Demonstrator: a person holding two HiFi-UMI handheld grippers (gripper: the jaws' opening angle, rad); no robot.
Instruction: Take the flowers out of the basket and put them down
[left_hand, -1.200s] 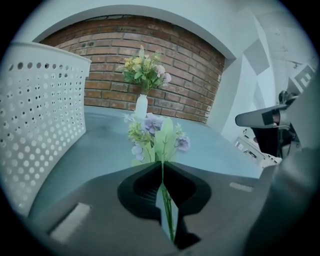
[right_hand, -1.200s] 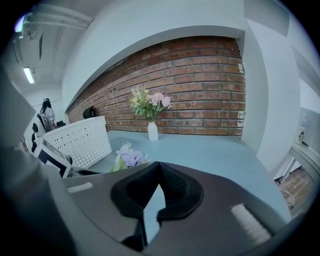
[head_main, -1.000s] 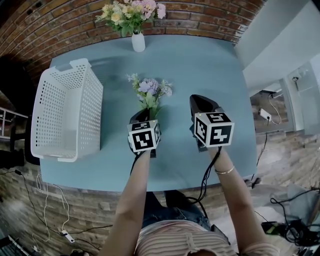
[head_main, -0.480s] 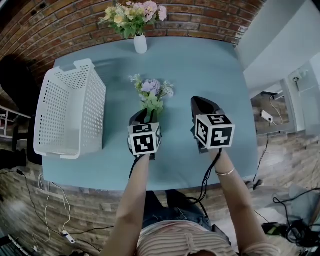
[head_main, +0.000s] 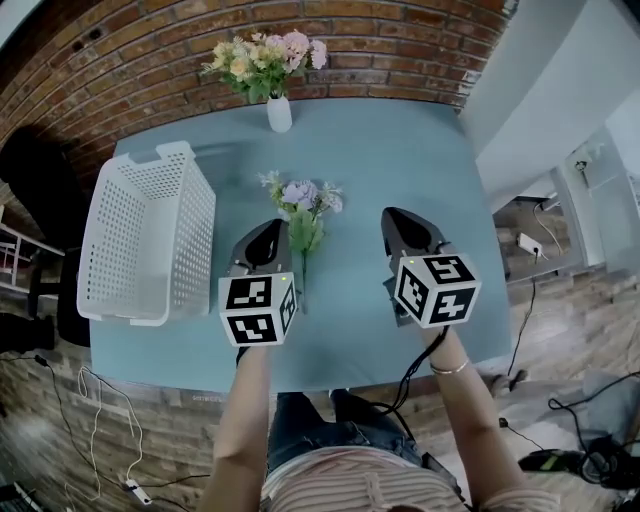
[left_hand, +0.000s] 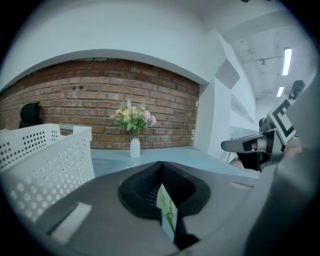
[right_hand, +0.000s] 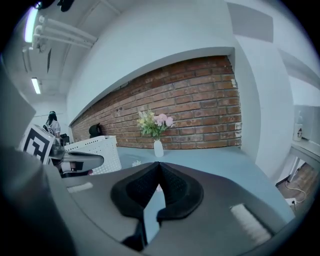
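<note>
- Your left gripper (head_main: 268, 232) and right gripper (head_main: 392, 215) hover over the blue table (head_main: 400, 150), jaws together, holding nothing.
- The flowers (head_main: 299, 200) lie mid-frame between them; the basket (head_main: 150, 240) stands at left.
- A brick wall (head_main: 150, 50) runs along the top.

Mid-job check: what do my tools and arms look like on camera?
The left tool and right tool are black, tapered shells, each carrying a white cube printed with black square markers. A black cable trails from the right one. No sleeves reach the forearms. There is a thin bracelet on the right wrist, and the person wears a striped top.
</note>
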